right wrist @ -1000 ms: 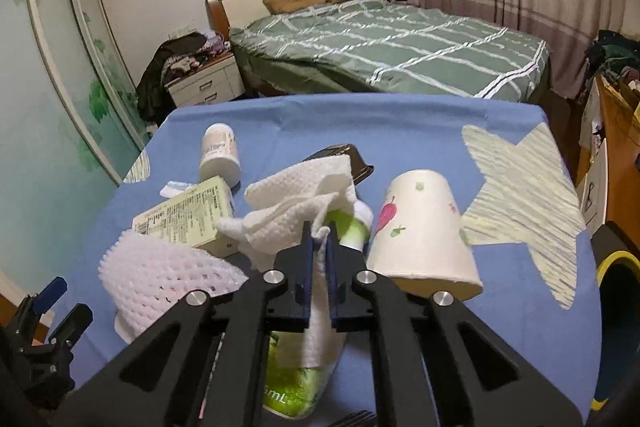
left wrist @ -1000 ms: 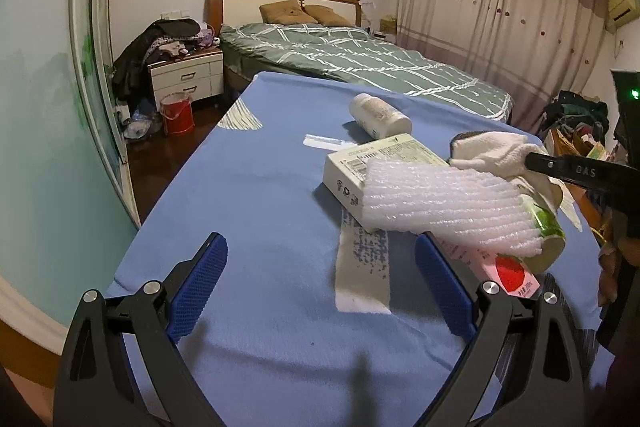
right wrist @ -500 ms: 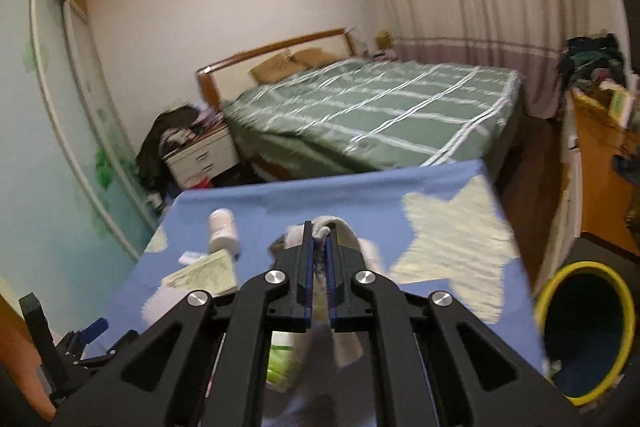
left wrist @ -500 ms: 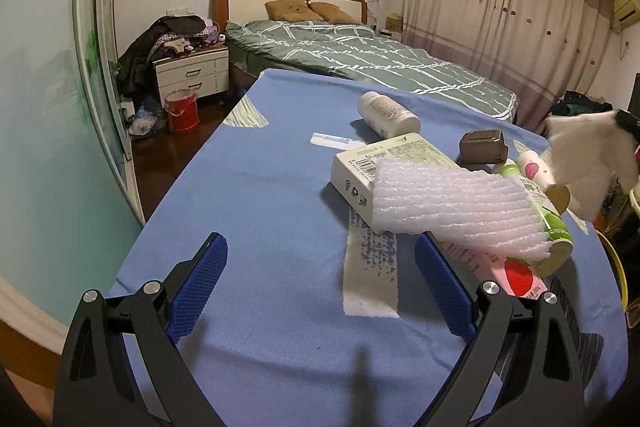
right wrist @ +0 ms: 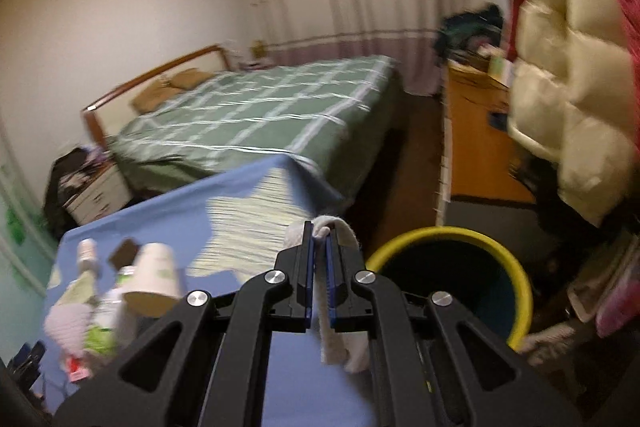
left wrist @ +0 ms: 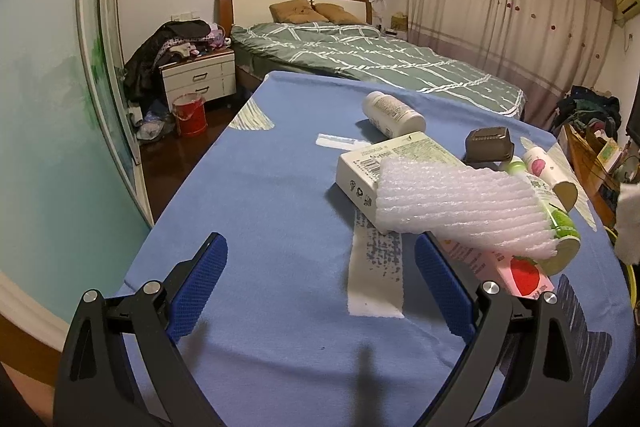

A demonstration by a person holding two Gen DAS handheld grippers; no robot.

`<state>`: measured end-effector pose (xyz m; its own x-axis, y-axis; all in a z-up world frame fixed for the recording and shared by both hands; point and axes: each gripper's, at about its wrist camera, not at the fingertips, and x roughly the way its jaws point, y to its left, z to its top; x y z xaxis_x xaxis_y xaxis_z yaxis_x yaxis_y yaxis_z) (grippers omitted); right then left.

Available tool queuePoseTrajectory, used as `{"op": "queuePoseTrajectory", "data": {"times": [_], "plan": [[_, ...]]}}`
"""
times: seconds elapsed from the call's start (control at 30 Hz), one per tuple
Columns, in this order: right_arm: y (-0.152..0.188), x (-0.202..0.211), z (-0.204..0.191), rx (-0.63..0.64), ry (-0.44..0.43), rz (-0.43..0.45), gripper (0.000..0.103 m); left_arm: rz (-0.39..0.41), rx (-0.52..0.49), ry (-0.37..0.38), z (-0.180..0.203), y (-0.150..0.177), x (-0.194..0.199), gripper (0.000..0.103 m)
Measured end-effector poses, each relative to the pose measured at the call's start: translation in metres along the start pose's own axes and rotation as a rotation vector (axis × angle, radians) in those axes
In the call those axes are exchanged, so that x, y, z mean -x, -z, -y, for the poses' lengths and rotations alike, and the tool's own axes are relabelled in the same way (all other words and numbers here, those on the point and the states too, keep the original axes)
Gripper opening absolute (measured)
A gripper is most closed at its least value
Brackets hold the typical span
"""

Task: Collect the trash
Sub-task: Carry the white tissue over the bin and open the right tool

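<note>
right gripper [right wrist: 319, 247] is clamping a crumpled tissue [right wrist: 340, 343] near the yellow-rimmed bin [right wrist: 516, 267]; left gripper [left wrist: 320, 287] is gaping empty, worktop [left wrist: 260, 187] litter remaining.

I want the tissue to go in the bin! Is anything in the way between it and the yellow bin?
Nothing visible blocks it. The right gripper is shut on the white tissue, which hangs over the edge of the blue table. The yellow bin stands open on the floor just beside it, with only air between them.
</note>
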<state>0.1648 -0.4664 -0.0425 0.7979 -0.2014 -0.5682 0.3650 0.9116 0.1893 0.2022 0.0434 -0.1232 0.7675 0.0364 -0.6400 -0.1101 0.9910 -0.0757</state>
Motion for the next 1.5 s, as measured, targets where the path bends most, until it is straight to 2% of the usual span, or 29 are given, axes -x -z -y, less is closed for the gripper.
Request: {"op": "queuePoseTrajectory", "data": {"times": [0.17,0.23,0.3,0.43,0.57,0.63,0.77,0.9,1.0,1.23,1.47,1.5], "plan": [[0.003,-0.022,0.044,-0.093,0.081,-0.069,0.007,-0.003,-0.007,-0.002,0.001,0.001,0.000,0.093],[0.006,-0.034,0.054,-0.116,0.111,-0.114,0.014,-0.005,-0.009,-0.003,0.002,0.001,0.000,0.093],[0.009,-0.046,0.060,-0.108,0.158,-0.161,0.034,-0.006,-0.008,-0.004,0.002,0.000,0.000,0.093],[0.016,-0.058,0.069,-0.112,0.189,-0.210,0.037,-0.006,-0.008,-0.004,0.002,0.000,-0.001,0.093],[0.022,-0.056,0.067,-0.128,0.168,-0.191,0.037,-0.005,-0.009,-0.004,0.002,0.001,0.000,0.093],[0.022,-0.051,0.057,-0.117,0.147,-0.153,0.037,-0.006,-0.009,0.001,0.003,0.001,0.000,0.093],[0.026,-0.045,0.026,-0.080,0.087,-0.064,0.054,0.002,-0.021,0.008,0.007,0.002,0.001,0.093],[0.035,-0.052,-0.002,-0.021,0.050,-0.038,0.054,-0.002,-0.052,0.041,0.021,0.007,0.008,0.093],[0.043,-0.062,-0.016,0.024,0.045,-0.062,0.054,-0.015,-0.083,0.084,0.038,0.010,0.014,0.093],[0.043,-0.064,-0.012,0.008,0.040,-0.068,0.054,-0.050,-0.128,0.184,0.083,0.015,0.023,0.093],[0.044,-0.064,-0.010,0.009,0.010,-0.063,0.054,-0.115,-0.191,0.162,0.123,0.030,0.006,0.093],[0.044,-0.064,-0.010,0.006,0.005,-0.065,0.054,-0.125,-0.193,0.157,0.126,0.032,0.002,0.090]]}}
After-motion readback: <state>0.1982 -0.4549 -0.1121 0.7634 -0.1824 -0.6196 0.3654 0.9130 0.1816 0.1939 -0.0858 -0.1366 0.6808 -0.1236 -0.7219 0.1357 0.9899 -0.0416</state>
